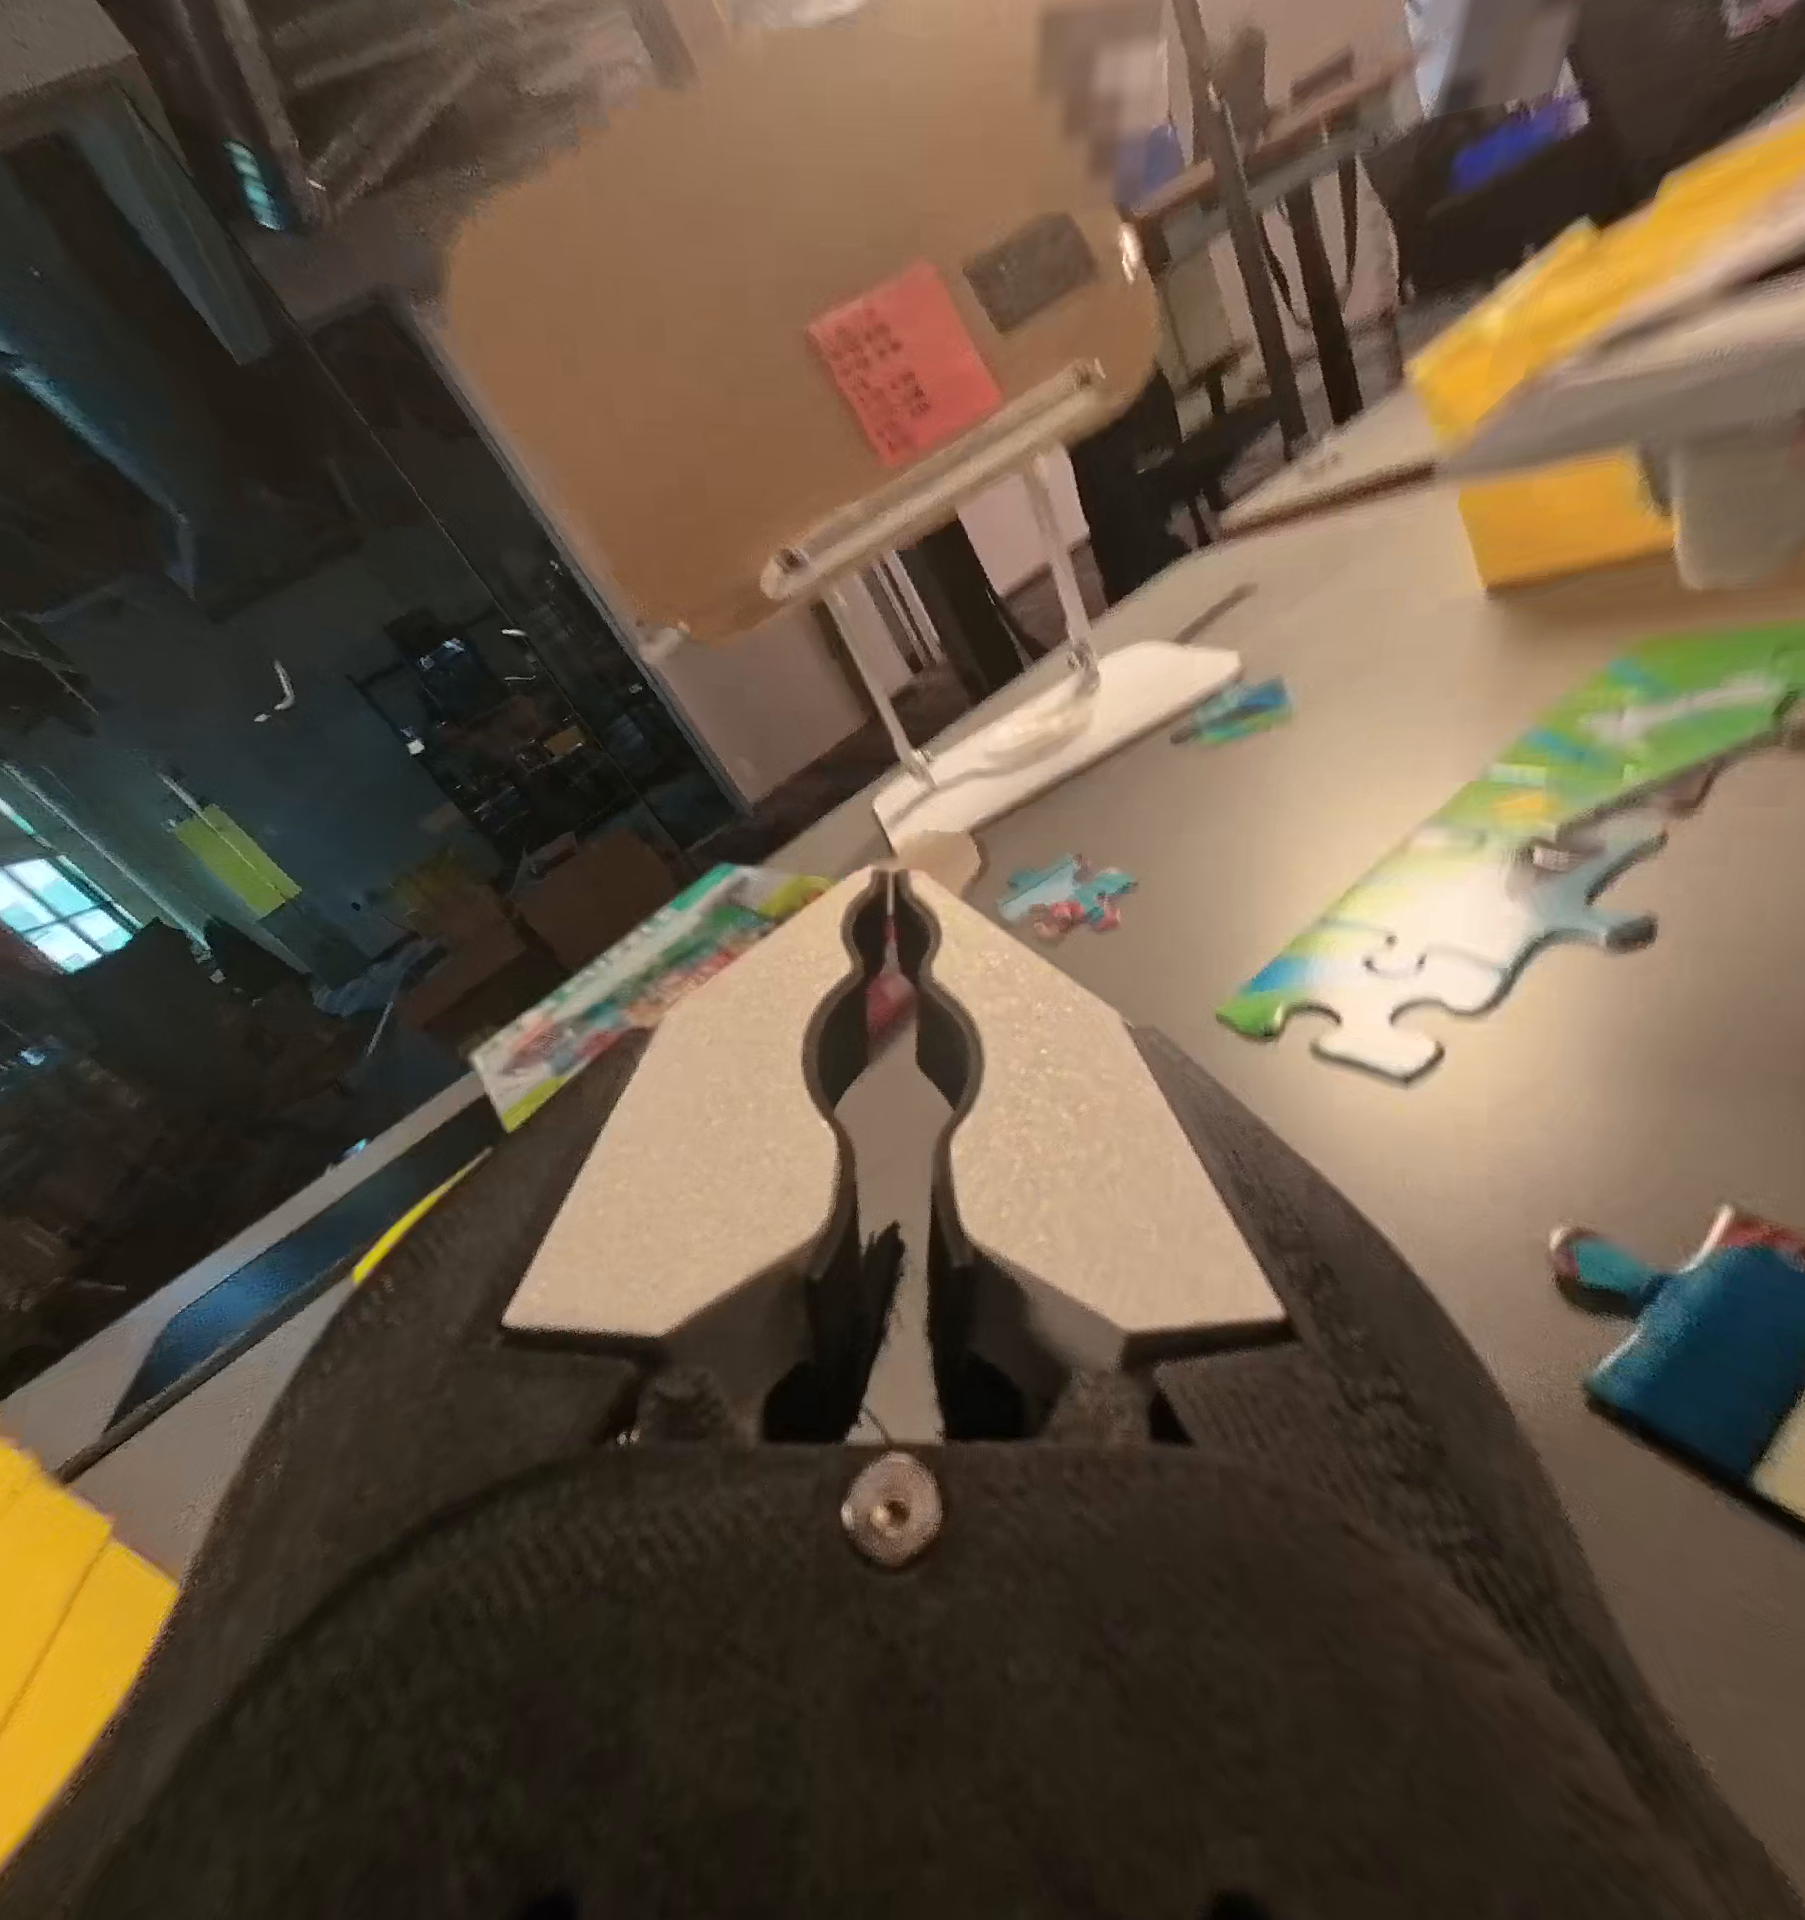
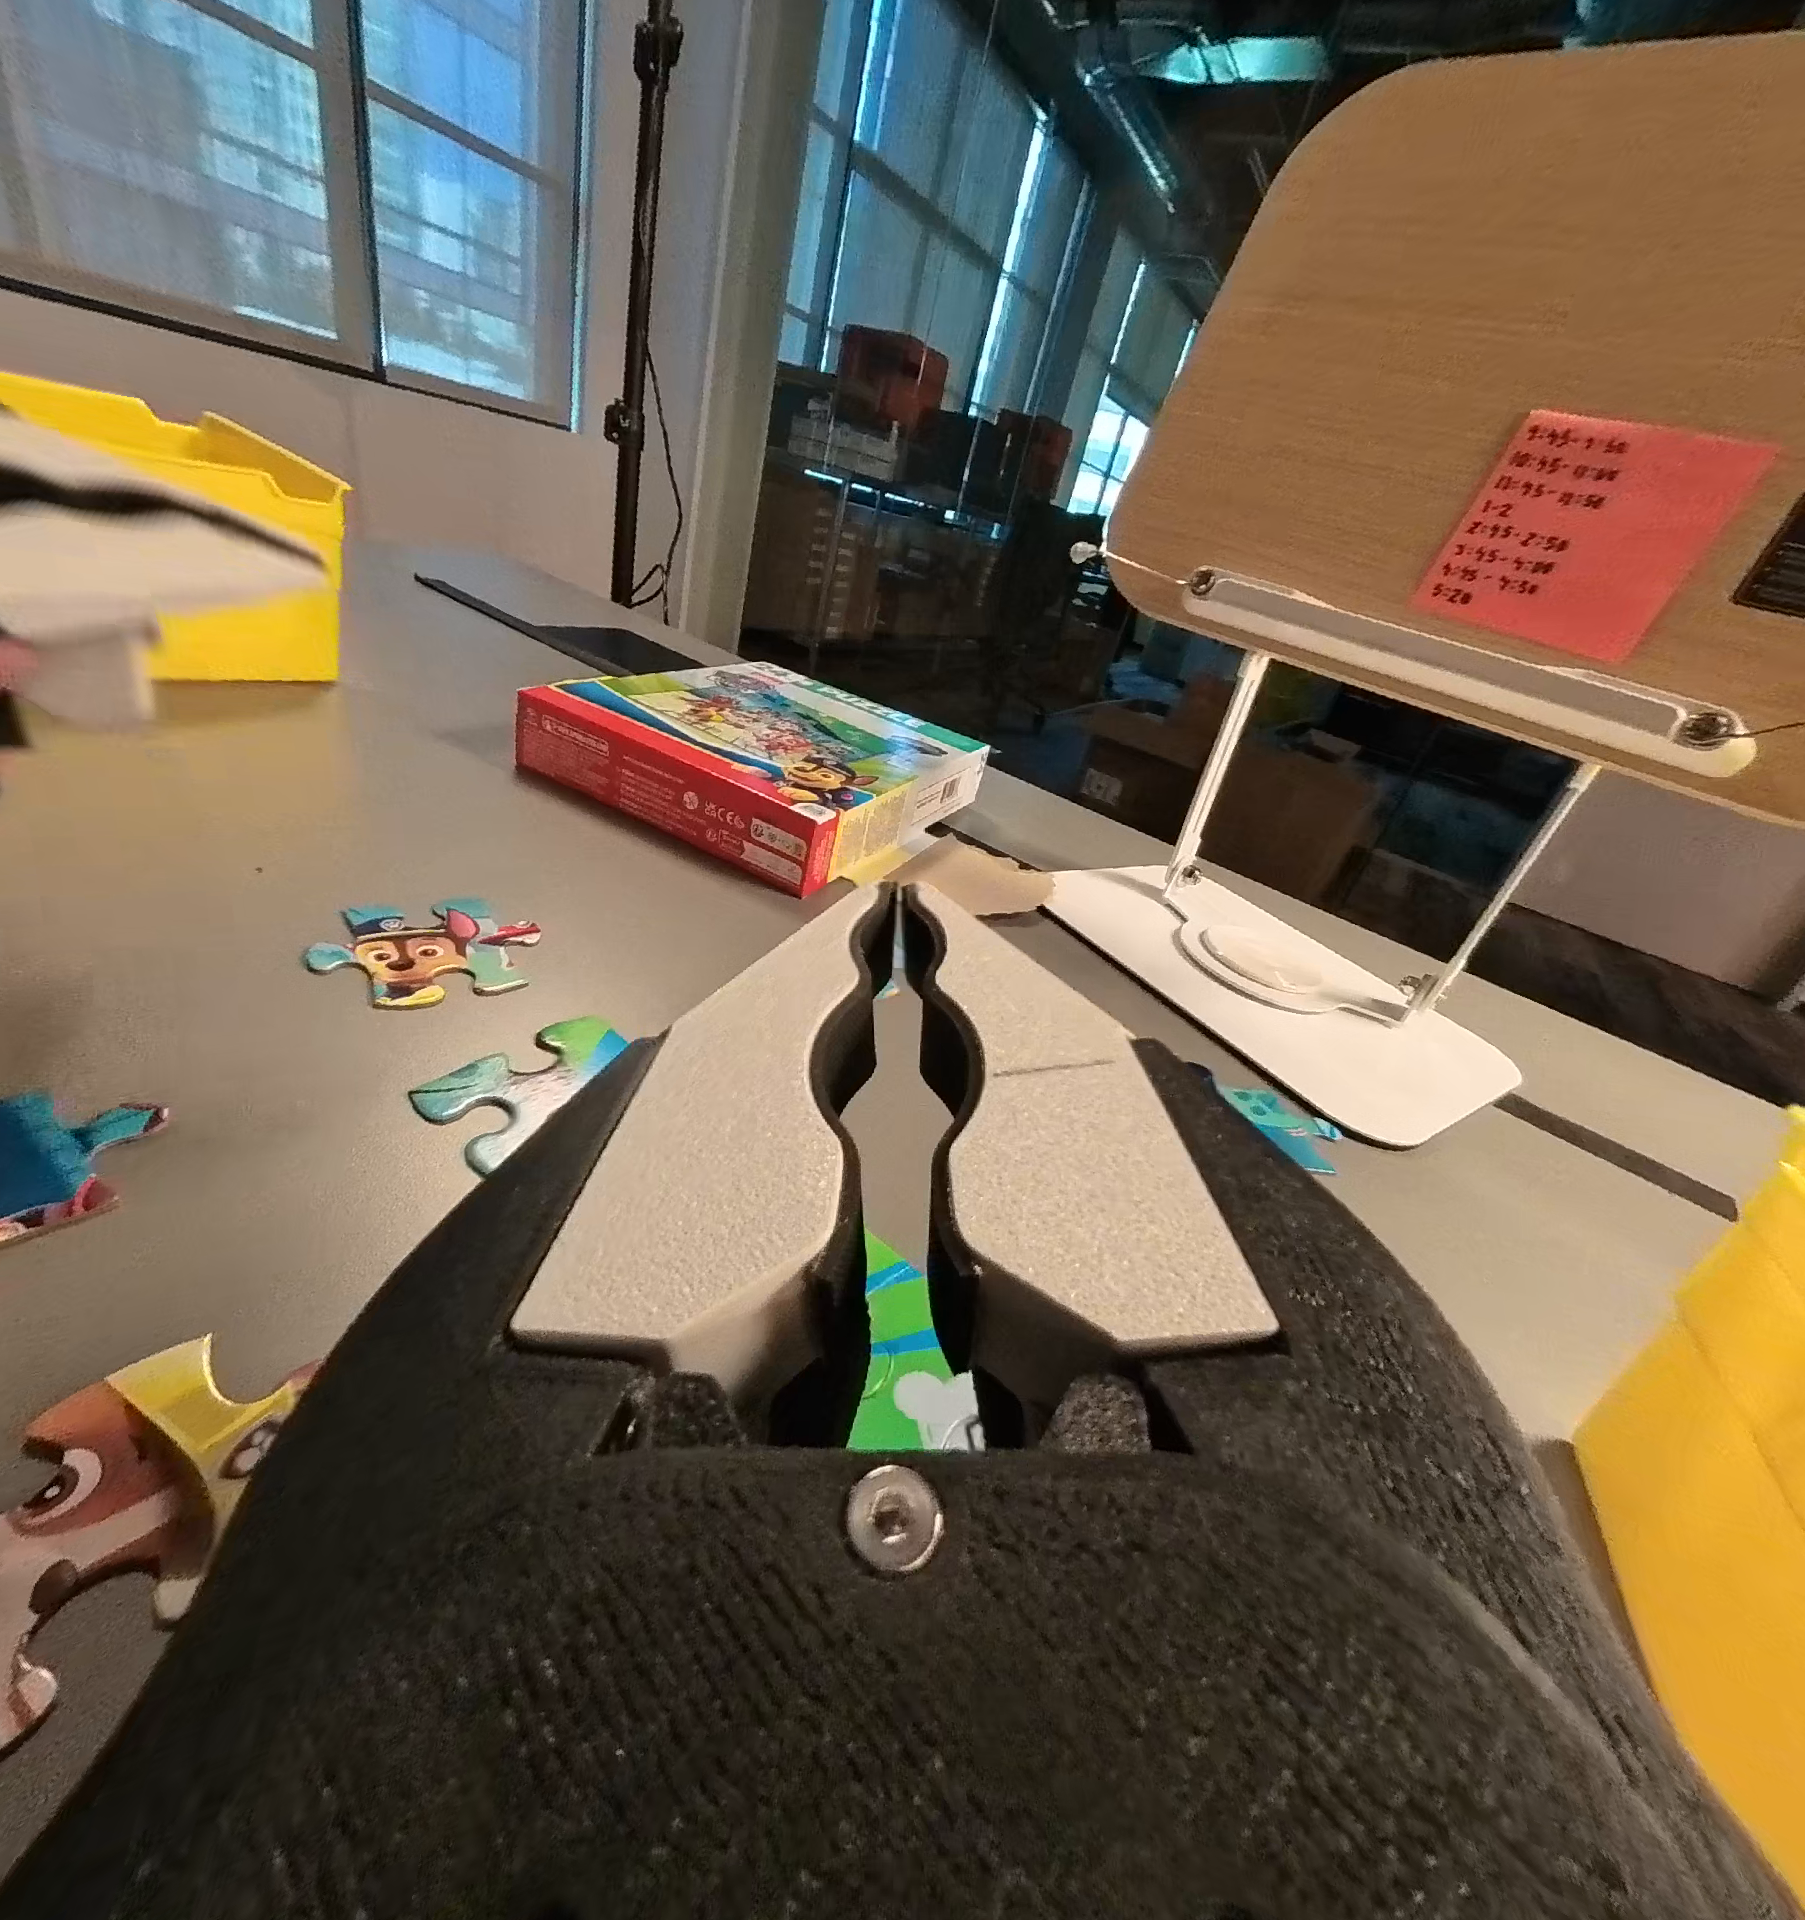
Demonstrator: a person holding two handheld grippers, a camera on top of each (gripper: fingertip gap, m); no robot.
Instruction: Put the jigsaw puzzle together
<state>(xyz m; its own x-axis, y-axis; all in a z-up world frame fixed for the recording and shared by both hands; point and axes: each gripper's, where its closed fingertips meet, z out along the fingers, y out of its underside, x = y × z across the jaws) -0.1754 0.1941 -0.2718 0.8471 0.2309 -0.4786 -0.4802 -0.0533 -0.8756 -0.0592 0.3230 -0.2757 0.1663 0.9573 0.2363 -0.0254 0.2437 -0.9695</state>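
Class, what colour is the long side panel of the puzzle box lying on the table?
Red, on the puzzle box; it shows best in the right wrist view.

An open-plan office or lab is showing here: tall windows (image 2: pixel 254 187) are lining one wall, shelving (image 2: pixel 908 457) is standing behind glass, and a light stand (image 2: pixel 638 312) is rising beside the grey counter (image 2: pixel 254 831).

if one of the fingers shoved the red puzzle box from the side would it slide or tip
The puzzle box lies flat on its broad face, so it would likely slide rather than tip. It looks like thin cardboard, probably light. Its end flap seems open, so that end may crumple if pushed there.
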